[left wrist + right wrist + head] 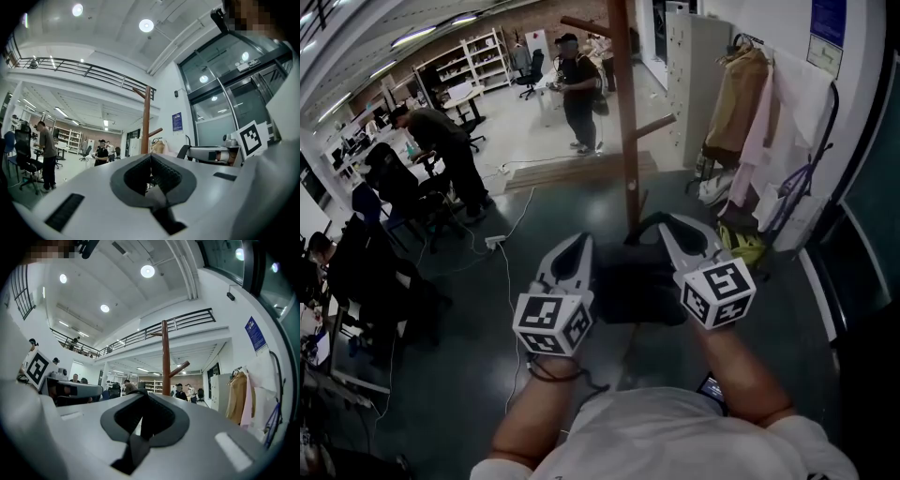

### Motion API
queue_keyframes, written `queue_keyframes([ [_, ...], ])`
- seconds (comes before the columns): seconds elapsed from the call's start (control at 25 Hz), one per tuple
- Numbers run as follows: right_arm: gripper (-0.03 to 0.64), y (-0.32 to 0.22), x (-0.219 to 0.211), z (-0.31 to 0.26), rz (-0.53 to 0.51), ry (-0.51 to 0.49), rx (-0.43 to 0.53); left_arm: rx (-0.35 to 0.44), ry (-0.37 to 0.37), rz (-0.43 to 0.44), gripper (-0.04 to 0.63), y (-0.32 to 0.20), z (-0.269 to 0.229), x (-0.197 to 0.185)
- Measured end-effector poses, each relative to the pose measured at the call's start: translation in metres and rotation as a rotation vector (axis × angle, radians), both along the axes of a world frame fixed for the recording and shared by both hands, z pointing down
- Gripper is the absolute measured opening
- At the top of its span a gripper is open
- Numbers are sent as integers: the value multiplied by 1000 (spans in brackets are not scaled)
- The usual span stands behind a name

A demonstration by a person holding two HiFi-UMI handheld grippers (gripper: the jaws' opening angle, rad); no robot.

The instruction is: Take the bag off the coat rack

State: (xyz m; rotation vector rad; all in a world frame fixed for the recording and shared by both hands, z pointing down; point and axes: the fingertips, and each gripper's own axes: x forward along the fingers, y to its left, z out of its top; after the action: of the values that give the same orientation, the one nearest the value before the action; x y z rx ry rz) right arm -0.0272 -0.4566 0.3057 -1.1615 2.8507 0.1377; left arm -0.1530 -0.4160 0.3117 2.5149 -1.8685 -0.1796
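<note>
The wooden coat rack (623,112) stands straight ahead, its pegs bare; it also rises in the left gripper view (146,117) and the right gripper view (165,357). A black bag (628,286) hangs low between my two grippers, well below the pegs. Its strap (649,221) arcs up to my right gripper (667,223), which is shut on it; the strap (147,423) shows as a dark band in those jaws (144,397). My left gripper (579,242) sits just left of the bag, jaws shut (151,159), with no hold that I can see.
Coats (750,122) hang on the right wall beside white lockers (694,66). A person (579,89) stands behind the rack, another (441,150) bends over desks at left. A cable and power strip (499,242) lie on the dark floor.
</note>
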Motion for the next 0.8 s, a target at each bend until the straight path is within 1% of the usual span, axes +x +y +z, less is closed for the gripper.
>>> queue_keyframes([
  [0.32,26,55,-12,8,76,-13,-16,-17,-12,61,7,53,7,-18],
  [0.56,26,97,-21,30,115,-23,-29,-29,-22,74,8,91,24,-35],
  [0.72,26,125,-24,50,124,-16,-41,-23,5,95,8,117,35,-38],
  [0.8,26,139,-28,61,117,-11,-49,-28,6,106,7,130,40,-37],
])
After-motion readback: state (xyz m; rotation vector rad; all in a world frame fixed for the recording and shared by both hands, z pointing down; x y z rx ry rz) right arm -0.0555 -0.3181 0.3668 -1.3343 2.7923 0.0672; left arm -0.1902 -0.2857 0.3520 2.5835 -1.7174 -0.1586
